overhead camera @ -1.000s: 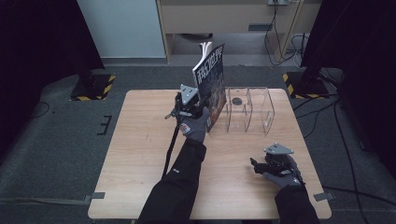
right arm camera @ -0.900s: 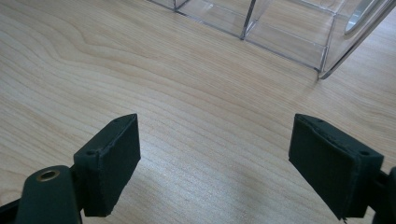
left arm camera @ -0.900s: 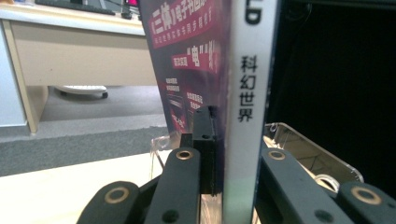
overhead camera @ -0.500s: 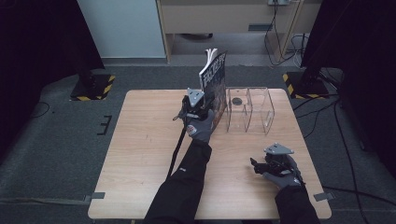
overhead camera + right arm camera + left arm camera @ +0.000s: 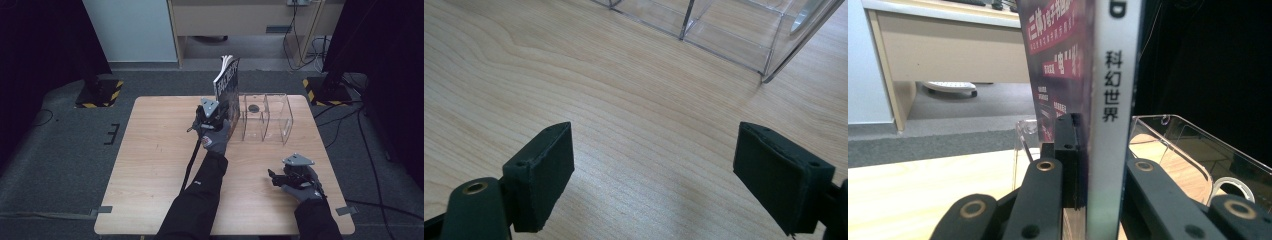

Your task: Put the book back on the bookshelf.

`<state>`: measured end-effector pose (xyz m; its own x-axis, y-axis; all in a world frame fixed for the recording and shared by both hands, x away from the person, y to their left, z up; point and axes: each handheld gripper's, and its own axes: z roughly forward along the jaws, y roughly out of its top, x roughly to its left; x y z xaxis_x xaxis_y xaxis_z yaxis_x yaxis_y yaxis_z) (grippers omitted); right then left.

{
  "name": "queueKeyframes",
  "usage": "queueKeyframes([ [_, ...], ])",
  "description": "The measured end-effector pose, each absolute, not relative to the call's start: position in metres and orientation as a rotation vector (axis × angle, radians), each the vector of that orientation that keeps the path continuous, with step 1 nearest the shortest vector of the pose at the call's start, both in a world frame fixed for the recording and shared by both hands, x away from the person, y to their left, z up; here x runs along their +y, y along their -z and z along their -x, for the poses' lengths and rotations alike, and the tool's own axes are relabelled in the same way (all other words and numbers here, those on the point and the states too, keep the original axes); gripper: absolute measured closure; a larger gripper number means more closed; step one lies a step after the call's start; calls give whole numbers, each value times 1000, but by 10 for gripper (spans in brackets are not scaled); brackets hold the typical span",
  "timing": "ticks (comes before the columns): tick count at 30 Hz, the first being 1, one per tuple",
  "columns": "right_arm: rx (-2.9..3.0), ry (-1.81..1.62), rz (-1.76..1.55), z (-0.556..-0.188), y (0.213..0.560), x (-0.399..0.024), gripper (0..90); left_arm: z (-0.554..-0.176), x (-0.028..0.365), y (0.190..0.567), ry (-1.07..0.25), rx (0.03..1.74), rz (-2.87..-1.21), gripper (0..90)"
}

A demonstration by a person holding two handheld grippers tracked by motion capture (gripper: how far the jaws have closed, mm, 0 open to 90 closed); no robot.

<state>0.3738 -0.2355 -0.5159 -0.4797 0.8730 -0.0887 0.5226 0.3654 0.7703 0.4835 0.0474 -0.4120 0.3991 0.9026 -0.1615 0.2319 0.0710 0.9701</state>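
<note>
A magazine (image 5: 227,82) with a dark purple cover stands upright over the far middle of the wooden table (image 5: 150,150). My left gripper (image 5: 218,114) is shut on its lower spine edge. In the left gripper view the white spine (image 5: 1110,100) with printed characters runs up between the two black jaws of the left gripper (image 5: 1103,165). A clear acrylic rack (image 5: 265,117) with dividers stands right beside it; clear walls (image 5: 1178,145) show on both sides of the magazine. My right gripper (image 5: 272,177) rests near the front right, open and holding nothing (image 5: 654,170).
A round ring (image 5: 254,107) shows on the rack's back wall. The rack's near corner (image 5: 724,30) lies ahead of the right gripper. A black cable (image 5: 190,160) trails along the left forearm. Yellow-black stand bases (image 5: 100,92) sit on the floor beyond the table.
The left gripper has carried the magazine a little to the right and down, toward the rack's left end. The right gripper has kept still.
</note>
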Motion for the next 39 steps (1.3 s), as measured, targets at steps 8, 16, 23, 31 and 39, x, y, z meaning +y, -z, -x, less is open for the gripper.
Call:
queueKeyframes([
  [8,2138,-946,-1205,-374,516,-236,165,-483,43,423,-689,1096,-1435,824],
  [16,2138,-951,-1204,-373,515,-236,165,-481,38,434,-685,1099,-1420,824],
  [23,2137,-952,-1199,-373,516,-235,165,-479,36,444,-691,1102,-1410,823],
  [31,2137,-953,-1205,-373,516,-235,165,-476,36,451,-692,1099,-1413,817],
  [39,2138,-948,-1193,-373,516,-234,165,-468,41,445,-725,1053,-1407,776],
])
